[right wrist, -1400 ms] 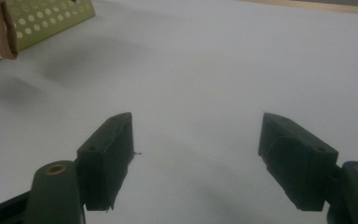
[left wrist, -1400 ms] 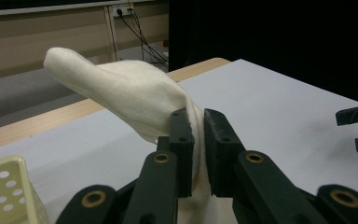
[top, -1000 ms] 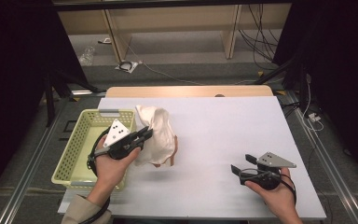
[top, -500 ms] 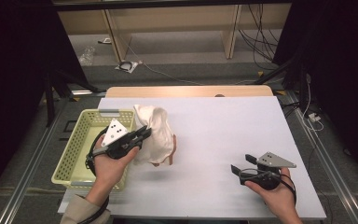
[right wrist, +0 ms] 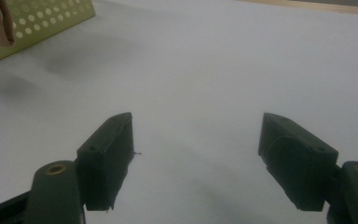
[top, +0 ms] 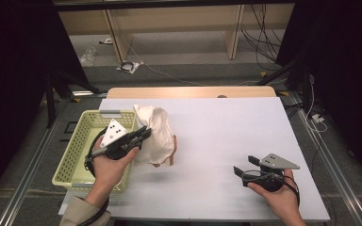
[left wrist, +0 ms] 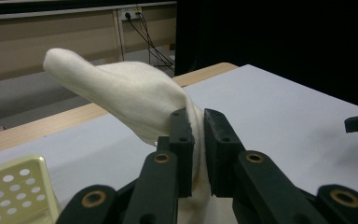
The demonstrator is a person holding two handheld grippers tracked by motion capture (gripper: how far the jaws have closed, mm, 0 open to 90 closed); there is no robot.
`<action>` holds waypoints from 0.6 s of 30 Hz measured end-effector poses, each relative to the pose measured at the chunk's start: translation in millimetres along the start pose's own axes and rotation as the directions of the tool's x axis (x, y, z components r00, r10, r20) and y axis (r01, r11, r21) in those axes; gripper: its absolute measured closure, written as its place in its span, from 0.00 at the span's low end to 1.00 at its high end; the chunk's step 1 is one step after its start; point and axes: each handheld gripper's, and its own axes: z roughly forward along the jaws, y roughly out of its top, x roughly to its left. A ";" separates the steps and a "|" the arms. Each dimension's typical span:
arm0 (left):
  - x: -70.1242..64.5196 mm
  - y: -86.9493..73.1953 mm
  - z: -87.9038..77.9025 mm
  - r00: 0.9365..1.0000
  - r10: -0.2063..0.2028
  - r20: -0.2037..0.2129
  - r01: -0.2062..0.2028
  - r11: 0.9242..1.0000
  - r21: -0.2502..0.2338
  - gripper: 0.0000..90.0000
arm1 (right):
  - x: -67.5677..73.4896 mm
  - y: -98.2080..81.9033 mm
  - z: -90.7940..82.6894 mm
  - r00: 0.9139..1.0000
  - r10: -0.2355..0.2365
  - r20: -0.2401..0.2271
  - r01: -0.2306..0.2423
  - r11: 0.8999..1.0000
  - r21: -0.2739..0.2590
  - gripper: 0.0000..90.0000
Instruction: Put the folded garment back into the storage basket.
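Up close, the left tool (left wrist: 196, 140) pinches cream cloth (left wrist: 135, 100); overhead, right tool (top: 243, 165) spread.

A lab or recording room, not a home. Plain white table (top: 226, 136) on a pale wooden top, set on a metal frame over grey carpet. Black curtains at nine and three o'clock, closing off the sides. Bare wooden shelving (top: 174, 23) at twelve o'clock, with loose cables (top: 264, 42) trailing across the floor at one o'clock and a wall socket (left wrist: 131, 13) seen from the left gripper view. Tripod legs (top: 61, 84) at ten o'clock. Perforated green basket (top: 75, 155) at eight o'clock.
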 end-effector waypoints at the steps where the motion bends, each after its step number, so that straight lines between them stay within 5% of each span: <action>1: 0.3 0.0 -0.1 1.000 0.000 0.000 0.000 1.000 0.000 0.91 | -0.1 0.0 0.0 1.000 -0.001 0.000 0.001 1.000 0.001 0.30; 18: 2.8 1.1 -2.5 1.000 -0.006 -0.008 0.006 1.000 -0.005 0.91 | -0.1 -0.1 0.2 1.000 0.000 -0.001 0.000 1.000 -0.003 0.30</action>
